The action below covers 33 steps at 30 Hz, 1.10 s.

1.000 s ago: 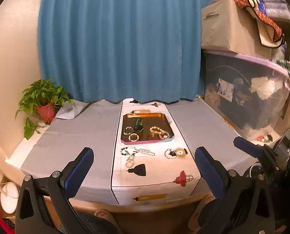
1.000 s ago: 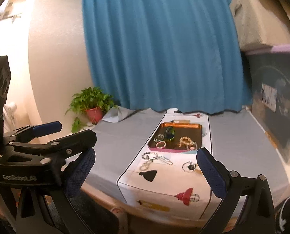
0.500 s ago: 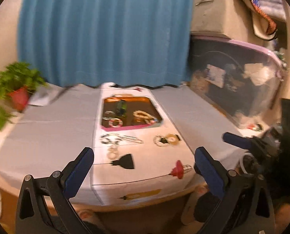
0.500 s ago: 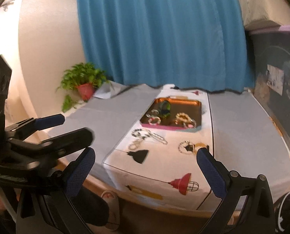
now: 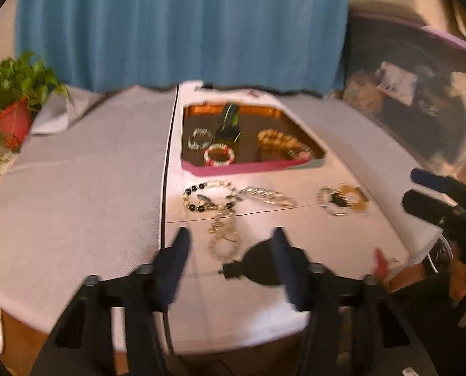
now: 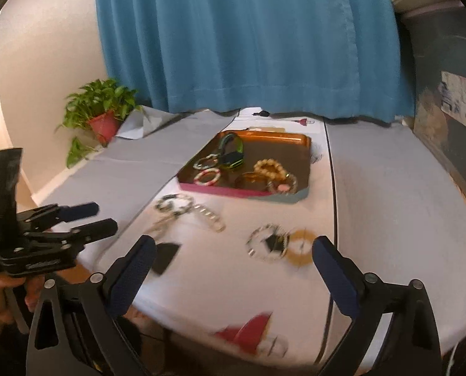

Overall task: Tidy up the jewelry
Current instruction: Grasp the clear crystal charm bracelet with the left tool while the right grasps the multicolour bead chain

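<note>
Two grippers above loose bracelets (image 6: 268, 242) (tray (image 6: 242, 192) beyond): left gripper (image 5: 229, 247) closing, empty; right gripper (image 6: 233, 257) wide, narrowing.

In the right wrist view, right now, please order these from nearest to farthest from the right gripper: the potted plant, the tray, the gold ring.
1. Gold ring, on the white runner just ahead of the right gripper.
2. Tray, mid-table.
3. Potted plant, far left corner.

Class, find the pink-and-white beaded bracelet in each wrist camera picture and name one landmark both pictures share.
Left wrist: pink-and-white bracelet lies upper centre, at the tray's near edge.
Right wrist: pink-and-white bracelet lies left of centre, in the tray's near-left corner.
Shared landmark: the copper tray holding it.
</note>
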### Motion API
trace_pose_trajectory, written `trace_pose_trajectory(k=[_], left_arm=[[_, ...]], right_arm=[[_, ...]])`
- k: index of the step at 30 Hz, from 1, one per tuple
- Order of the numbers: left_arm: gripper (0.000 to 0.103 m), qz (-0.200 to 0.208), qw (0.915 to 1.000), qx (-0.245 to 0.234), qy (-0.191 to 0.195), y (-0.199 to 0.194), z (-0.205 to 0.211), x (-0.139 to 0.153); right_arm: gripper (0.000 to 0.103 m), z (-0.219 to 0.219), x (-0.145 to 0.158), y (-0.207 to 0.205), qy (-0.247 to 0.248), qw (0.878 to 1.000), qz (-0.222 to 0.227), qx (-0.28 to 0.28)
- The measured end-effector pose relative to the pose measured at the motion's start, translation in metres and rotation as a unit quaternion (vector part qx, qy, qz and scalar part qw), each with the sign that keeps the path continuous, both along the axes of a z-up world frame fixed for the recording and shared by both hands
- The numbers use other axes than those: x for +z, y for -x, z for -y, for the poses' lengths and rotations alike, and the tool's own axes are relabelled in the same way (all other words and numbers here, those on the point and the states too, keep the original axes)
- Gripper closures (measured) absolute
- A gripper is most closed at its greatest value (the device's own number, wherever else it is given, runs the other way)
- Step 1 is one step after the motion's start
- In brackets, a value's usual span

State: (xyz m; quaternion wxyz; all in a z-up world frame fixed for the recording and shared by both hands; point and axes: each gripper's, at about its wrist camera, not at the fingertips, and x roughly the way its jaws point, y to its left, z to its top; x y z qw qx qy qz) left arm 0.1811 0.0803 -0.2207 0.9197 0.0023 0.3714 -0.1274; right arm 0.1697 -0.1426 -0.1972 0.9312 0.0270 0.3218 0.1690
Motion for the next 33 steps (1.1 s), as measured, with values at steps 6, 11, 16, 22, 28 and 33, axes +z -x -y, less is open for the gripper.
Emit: trace_pose_trajectory(k=[6,11,16,22,28,33], left_arm=[[0.068,-0.031,0.9988,-0.030,-0.021,-0.035,0.004,-0.036],[0.071,-0.032,0.9973,-0.036,-0.055,-0.042,0.012,-0.052],[0.092,-0.031,0.9983,-0.027,-0.041,-0.053,0.013,-0.054],[0.095,-0.032,0.9991,-0.019,-0.023,-0.055,0.009,-0.049],[0.098,-0.060,0.9969,-0.013,0.049,-0.047,-0.004,-0.047],[0.099,-0.070,0.9953,-0.006,0.066,-0.028,-0.014,-0.045]], right_arm=[[0.047,0.001,-0.049,-0.054,0.015,0.999,-0.047,-0.002],[0.064,0.002,-0.075,-0.074,0.023,0.997,-0.075,-0.006],[0.072,-0.005,-0.082,-0.082,0.056,0.995,-0.076,-0.019],[0.078,-0.016,-0.083,-0.080,0.100,0.993,-0.055,-0.012],[0.100,-0.006,-0.081,-0.073,0.065,0.995,-0.069,-0.009],[0.098,0.001,-0.080,-0.057,0.057,0.996,-0.069,-0.015]])
